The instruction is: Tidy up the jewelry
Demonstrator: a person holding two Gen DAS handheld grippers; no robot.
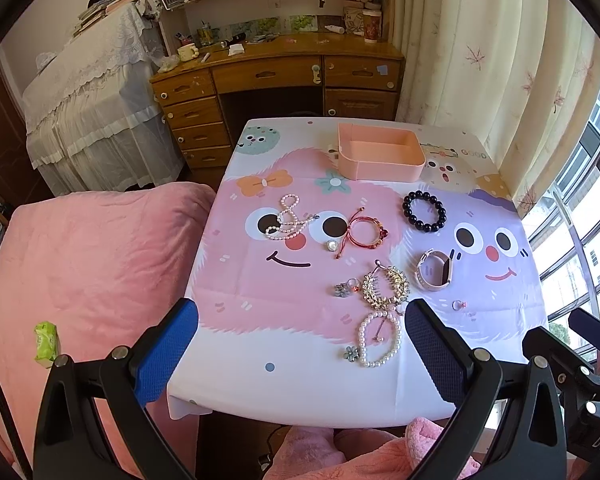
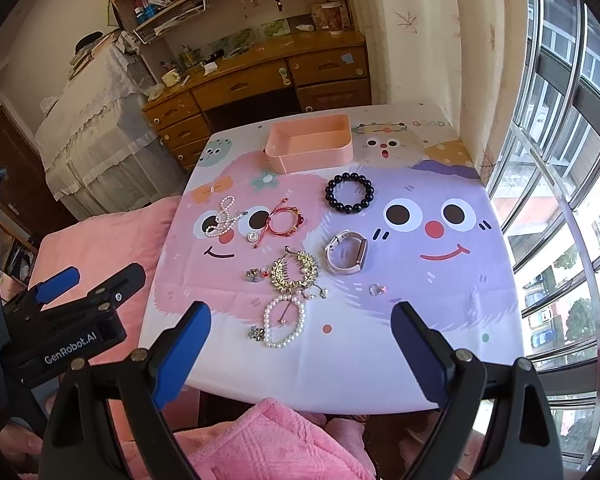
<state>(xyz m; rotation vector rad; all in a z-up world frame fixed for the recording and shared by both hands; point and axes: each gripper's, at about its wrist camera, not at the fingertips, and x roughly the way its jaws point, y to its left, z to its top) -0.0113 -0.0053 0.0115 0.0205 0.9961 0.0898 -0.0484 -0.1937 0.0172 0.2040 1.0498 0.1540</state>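
Observation:
Jewelry lies spread on a cartoon-print tablecloth. A black bead bracelet sits near the empty pink box at the far side. A pearl necklace, a red cord bracelet, a pale pink watch, a gold hair comb, a pearl bracelet and small rings lie nearer. My left gripper hangs open above the table's near edge with nothing between its fingers. My right gripper is open too, empty, over the pearl bracelet; the box is beyond.
A bed with a pink blanket lies left of the table, a green packet on it. A wooden desk with drawers stands behind, curtains and a window at the right. Pink fleece lies below the near edge.

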